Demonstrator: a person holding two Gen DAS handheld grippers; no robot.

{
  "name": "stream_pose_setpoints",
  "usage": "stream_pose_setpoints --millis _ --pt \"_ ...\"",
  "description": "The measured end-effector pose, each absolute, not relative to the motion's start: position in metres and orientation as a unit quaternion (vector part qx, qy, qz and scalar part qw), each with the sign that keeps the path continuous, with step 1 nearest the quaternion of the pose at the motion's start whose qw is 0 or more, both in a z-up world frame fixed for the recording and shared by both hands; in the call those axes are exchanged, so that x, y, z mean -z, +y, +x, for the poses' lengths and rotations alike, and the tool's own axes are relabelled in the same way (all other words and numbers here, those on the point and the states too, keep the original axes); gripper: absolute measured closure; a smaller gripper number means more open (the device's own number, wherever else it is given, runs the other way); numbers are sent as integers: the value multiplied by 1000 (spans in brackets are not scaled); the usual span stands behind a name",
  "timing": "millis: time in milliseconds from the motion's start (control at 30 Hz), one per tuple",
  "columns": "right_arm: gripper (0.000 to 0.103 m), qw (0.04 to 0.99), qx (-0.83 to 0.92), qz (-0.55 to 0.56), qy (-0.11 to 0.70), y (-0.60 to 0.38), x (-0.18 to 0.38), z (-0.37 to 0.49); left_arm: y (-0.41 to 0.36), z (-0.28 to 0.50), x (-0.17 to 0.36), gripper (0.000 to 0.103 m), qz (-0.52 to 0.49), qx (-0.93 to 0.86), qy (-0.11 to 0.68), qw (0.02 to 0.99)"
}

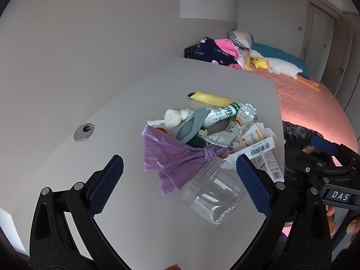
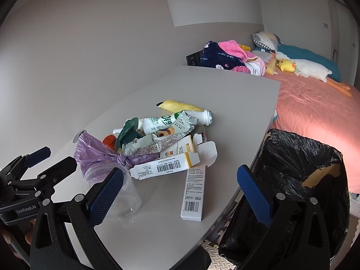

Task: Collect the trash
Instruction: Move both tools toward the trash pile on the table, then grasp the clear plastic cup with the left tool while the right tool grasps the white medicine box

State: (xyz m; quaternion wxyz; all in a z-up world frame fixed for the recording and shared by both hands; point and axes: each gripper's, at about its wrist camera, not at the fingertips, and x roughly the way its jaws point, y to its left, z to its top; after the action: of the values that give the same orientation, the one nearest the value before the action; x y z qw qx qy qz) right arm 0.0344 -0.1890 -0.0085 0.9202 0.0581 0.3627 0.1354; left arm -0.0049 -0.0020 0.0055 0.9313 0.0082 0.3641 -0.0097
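A heap of trash lies on the white table (image 1: 112,117): a clear plastic jar (image 1: 212,191) on its side, a knotted purple bag (image 1: 171,157), white barcode cartons (image 2: 166,166), a white bottle (image 2: 177,119), foil wrappers (image 1: 227,132) and a yellow wrapper (image 1: 209,97). My left gripper (image 1: 180,180) is open, its fingers either side of the jar and purple bag, not touching. My right gripper (image 2: 180,191) is open above a long white box (image 2: 193,193) at the table's near edge. A bin lined with a black bag (image 2: 292,168) stands just right of the table.
A bed with a pink cover (image 2: 315,108), piled clothes (image 2: 227,56) and plush toys (image 2: 308,67) lies behind the table and bin. A round cable hole (image 1: 84,131) is set in the table near the wall. Foam floor mats (image 2: 211,247) show under the table edge.
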Motion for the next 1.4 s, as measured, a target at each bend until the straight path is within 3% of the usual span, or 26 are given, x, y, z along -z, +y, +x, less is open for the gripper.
stream_pose_setpoints --millis 667,1300,1400 --pt "3 919 -132 55 368 -193 12 34 -9 -6 -3 6 23 13 368 929" --pt "3 903 -135 68 402 -204 50 48 -26 3 29 6 56 96 402 909" --pt "6 899 -135 68 412 -203 59 54 -23 6 33 6 45 107 403 908"
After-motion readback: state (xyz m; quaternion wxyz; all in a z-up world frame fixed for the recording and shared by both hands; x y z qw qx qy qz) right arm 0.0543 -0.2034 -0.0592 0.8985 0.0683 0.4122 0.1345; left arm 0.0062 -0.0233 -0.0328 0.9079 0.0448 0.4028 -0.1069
